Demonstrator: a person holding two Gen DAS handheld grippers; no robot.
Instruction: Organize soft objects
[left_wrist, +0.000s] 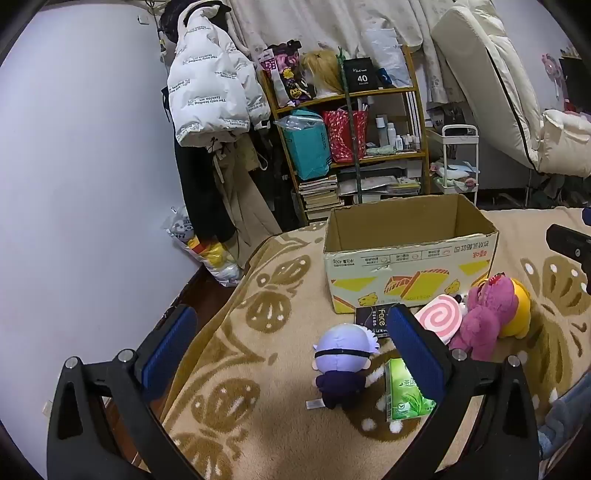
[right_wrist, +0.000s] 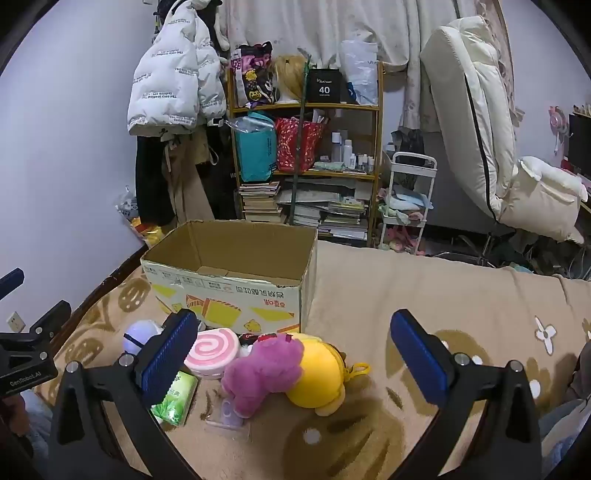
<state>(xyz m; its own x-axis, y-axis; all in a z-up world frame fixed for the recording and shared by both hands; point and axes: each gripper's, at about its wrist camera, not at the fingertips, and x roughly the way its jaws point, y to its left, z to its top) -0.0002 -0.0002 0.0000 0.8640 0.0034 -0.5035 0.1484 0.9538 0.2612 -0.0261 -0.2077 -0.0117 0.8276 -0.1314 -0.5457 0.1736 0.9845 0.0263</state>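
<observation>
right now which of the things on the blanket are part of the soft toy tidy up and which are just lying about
Part of the job:
- purple plush
- yellow plush
- pink swirl plush
- lilac-haired doll
- cardboard box, open
- left gripper, right gripper, both open

Lying about:
- green tissue pack
- black packet

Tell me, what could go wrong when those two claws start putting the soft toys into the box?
1. The pink plush and yellow plush lie pressed together; the open right gripper could drag both.
2. The green tissue pack lies right beside the small doll, between the open left gripper's fingers, so it might get pinched along.
3. The cardboard box looks empty and light with a torn front rim; a bump could shove it across the blanket.
</observation>
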